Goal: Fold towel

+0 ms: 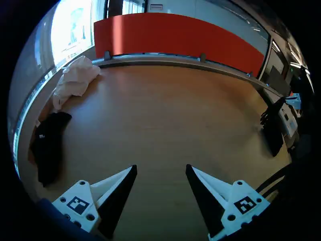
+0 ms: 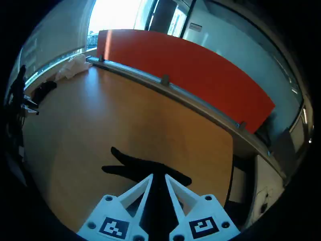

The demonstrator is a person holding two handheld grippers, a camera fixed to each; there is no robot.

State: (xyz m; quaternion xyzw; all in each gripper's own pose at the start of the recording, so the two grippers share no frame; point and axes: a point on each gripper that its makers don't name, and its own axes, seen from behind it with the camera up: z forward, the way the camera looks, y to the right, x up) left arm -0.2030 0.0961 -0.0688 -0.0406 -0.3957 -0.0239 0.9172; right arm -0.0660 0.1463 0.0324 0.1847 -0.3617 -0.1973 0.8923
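In the left gripper view, far left on the wooden table (image 1: 168,108): white towel (image 1: 74,80) heaped in the back corner, near the end of the orange panel (image 1: 180,38). Nearer along the same edge, a black cloth (image 1: 50,148) lying limp. Lower middle — left gripper (image 1: 161,170), fingers wide apart over bare wood, holding nothing. At the right edge, a black fabric piece (image 1: 272,128), well apart from the towel. In the right gripper view, right gripper (image 2: 158,178) drawn nearly together, pinching that black fabric piece (image 2: 144,168) — reaching out ahead over the tabletop.
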